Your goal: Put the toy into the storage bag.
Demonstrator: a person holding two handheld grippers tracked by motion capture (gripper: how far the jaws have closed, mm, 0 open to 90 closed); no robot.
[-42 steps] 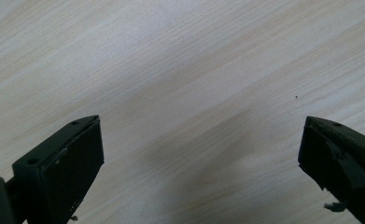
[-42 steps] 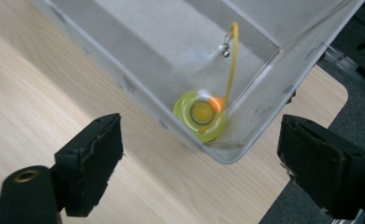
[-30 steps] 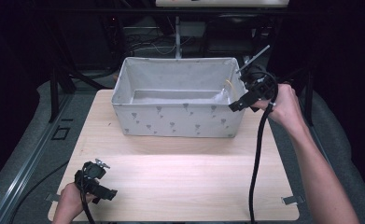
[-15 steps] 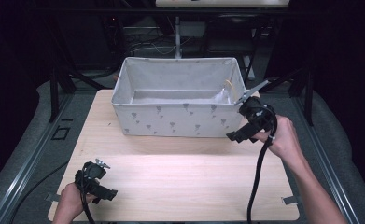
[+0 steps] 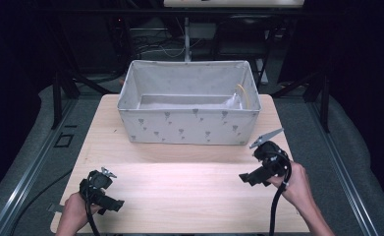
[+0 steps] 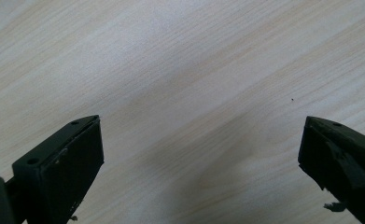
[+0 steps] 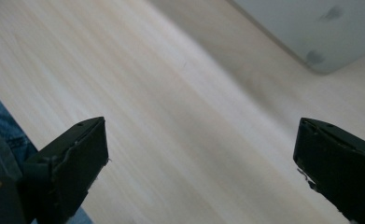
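A grey fabric bin [image 5: 189,125] with small printed marks stands at the back middle of the light wooden table [image 5: 179,182]. Something pale lies on its floor, and a thin yellowish loop [image 5: 242,94] leans at its right inner wall. My left gripper [image 5: 112,202] rests low at the table's front left, held in a hand, jaws wide apart over bare wood [image 6: 194,93]. My right gripper [image 5: 248,178] hovers over the table's front right, in front of the bin's right corner. It is open with nothing between its jaws, and the bin's corner [image 7: 311,28] lies beyond them.
Black frame legs and cables stand behind the table in the dark. Grey floor mats flank the table on both sides. Blue cloth [image 7: 3,126] shows at the left edge of the right gripper view.
My right gripper has drawn back from the bin's right rim, coming down and toward the table's front right. The left gripper has stayed in place.
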